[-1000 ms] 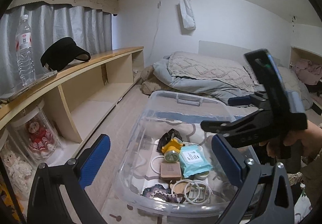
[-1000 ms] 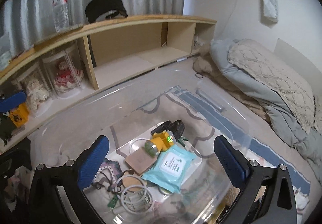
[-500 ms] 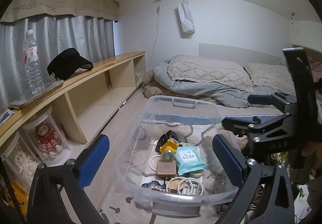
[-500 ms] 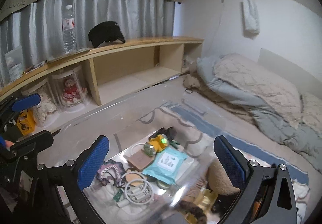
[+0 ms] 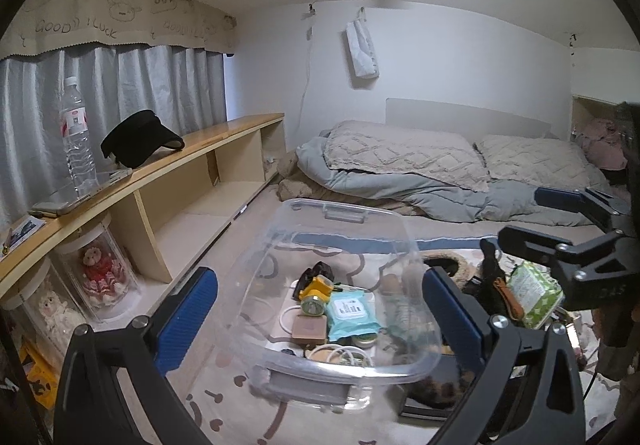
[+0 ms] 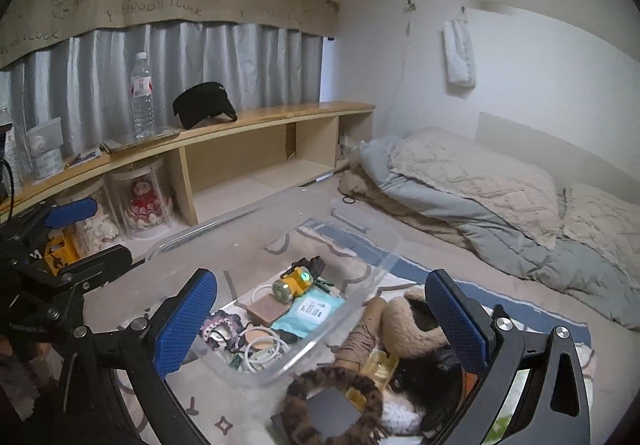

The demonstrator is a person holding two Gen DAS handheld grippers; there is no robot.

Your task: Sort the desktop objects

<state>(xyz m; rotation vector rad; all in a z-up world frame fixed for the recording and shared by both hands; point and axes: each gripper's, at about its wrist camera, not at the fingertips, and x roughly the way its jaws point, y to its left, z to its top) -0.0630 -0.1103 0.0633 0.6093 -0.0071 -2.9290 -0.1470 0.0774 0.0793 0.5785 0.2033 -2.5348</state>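
1. Beside the clear plastic bin (image 5: 340, 325) on the patterned floor mat (image 6: 400, 269), to its right, lies a loose pile: a leopard-print band (image 6: 332, 389), a dark flat case (image 6: 320, 417), a plush slipper (image 6: 412, 321) and a green wipes pack (image 5: 532, 293).
2. Inside the bin already sit a blue wipes pack (image 5: 350, 311), a yellow headlamp (image 5: 316, 293) and white cable rings (image 6: 262, 351).
3. Both the left gripper (image 5: 320, 319) and the right gripper (image 6: 322, 319) hover with fingers spread wide, carrying nothing.
4. I would take the right gripper down onto one pile item alone, pinch its middle, then lift it over the bin's near wall.
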